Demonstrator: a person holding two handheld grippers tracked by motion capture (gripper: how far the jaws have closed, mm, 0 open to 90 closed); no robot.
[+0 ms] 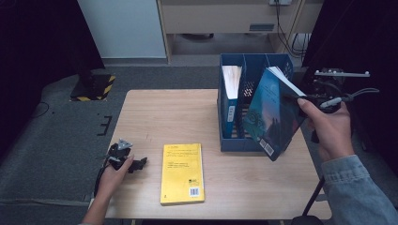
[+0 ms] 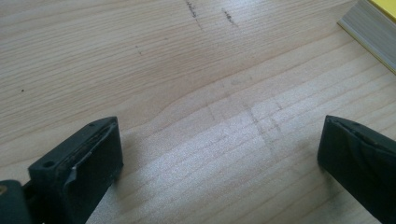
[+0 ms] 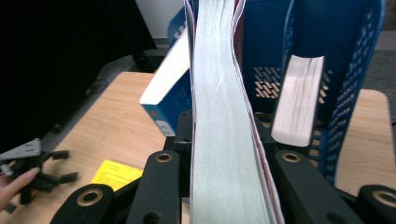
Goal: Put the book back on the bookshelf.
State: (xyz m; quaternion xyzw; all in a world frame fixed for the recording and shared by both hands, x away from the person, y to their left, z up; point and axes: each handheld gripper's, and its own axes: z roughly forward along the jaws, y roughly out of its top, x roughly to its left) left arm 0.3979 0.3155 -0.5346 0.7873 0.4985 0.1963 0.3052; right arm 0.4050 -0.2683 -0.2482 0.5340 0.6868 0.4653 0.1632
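A: Where is the dark blue book [image 1: 271, 115] at this moment?

B: It is off the table, tilted, in front of the blue file rack [image 1: 256, 63] at the far right of the wooden table [image 1: 155, 117]. The right gripper [image 1: 300, 99] pinches it by its page edge, and the person's right hand [image 1: 328, 126] carries that gripper from the right side of the high view.

A: How do the jaws sit on it?

B: In the right gripper view the thick block of pale pages [image 3: 224, 130] rises straight up between the two black jaws, which press against it from both sides. The book's lower corner hangs just above the tabletop beside the rack's front wall; I cannot tell whether it touches the rack.

A: What is inside the rack?

B: A blue book [image 1: 231, 96] stands in the left compartment, spine toward the front, pages up. The right gripper view also shows a second book's white page edge [image 3: 299, 98] in another slot.

A: And the other gripper?

B: The left gripper [image 1: 136, 165] rests low at the table's near left edge, in the person's left hand [image 1: 112, 176]. Its jaws are spread wide with bare wood between them, gripping nothing.

A: Anything else on the table?

B: A yellow book [image 1: 182, 172] lies flat near the front edge, between the left gripper and the rack, apart from both
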